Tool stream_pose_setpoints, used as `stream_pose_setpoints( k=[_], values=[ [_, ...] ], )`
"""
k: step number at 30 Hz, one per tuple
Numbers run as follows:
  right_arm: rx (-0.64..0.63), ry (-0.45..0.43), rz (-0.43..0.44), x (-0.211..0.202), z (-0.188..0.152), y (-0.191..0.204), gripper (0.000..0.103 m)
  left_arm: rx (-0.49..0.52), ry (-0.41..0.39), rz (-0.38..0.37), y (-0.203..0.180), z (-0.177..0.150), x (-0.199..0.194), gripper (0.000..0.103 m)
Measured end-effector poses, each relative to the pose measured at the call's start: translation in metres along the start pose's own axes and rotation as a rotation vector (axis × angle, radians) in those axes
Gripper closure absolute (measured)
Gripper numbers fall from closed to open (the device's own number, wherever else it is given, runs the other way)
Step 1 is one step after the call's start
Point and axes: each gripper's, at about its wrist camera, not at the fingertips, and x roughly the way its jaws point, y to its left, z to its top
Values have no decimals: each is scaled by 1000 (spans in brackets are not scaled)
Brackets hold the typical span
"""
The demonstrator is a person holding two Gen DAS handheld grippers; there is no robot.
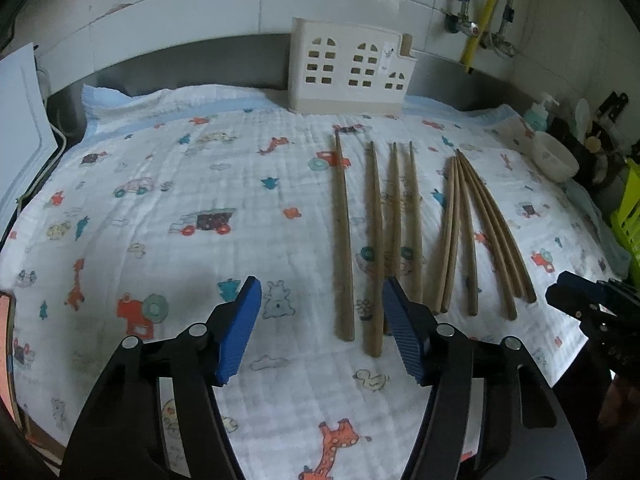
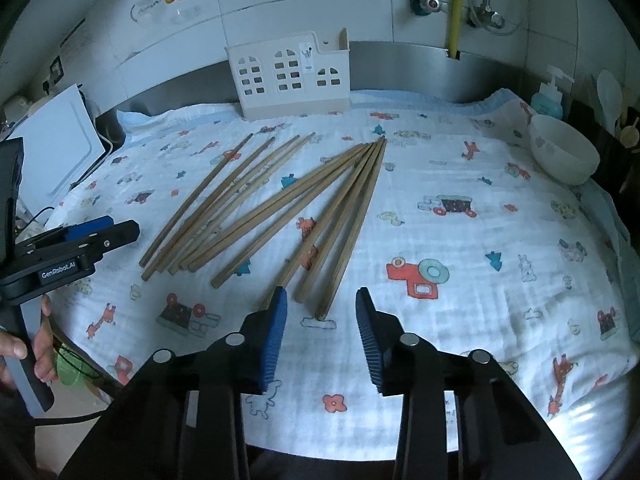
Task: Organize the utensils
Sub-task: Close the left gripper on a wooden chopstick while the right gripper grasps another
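Several wooden chopsticks lie side by side on a cartoon-print cloth, narrow ends toward a cream utensil holder shaped like houses at the back. My left gripper is open over the near ends of the two leftmost chopsticks, and its blue pads touch neither. In the right wrist view the same chopsticks fan out toward the holder. My right gripper is open, with the ends of the rightmost chopsticks in the gap and no contact. Each view shows the other gripper at its edge.
A white bowl sits at the cloth's right edge beside a blue soap bottle and dark kitchen clutter. A white board with a cable leans at the left. Behind the holder stand a steel backsplash, a tiled wall and a yellow pipe.
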Motion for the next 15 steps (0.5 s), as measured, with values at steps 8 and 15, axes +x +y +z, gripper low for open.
stream_pose_setpoints(
  k=[8, 15],
  values=[
    [-2, 22, 9, 11, 0, 5, 80, 19, 60, -32, -2, 4, 23, 63],
    [6, 29, 16, 16, 1, 6, 87, 25, 89, -48, -4, 4, 36, 82]
  ],
)
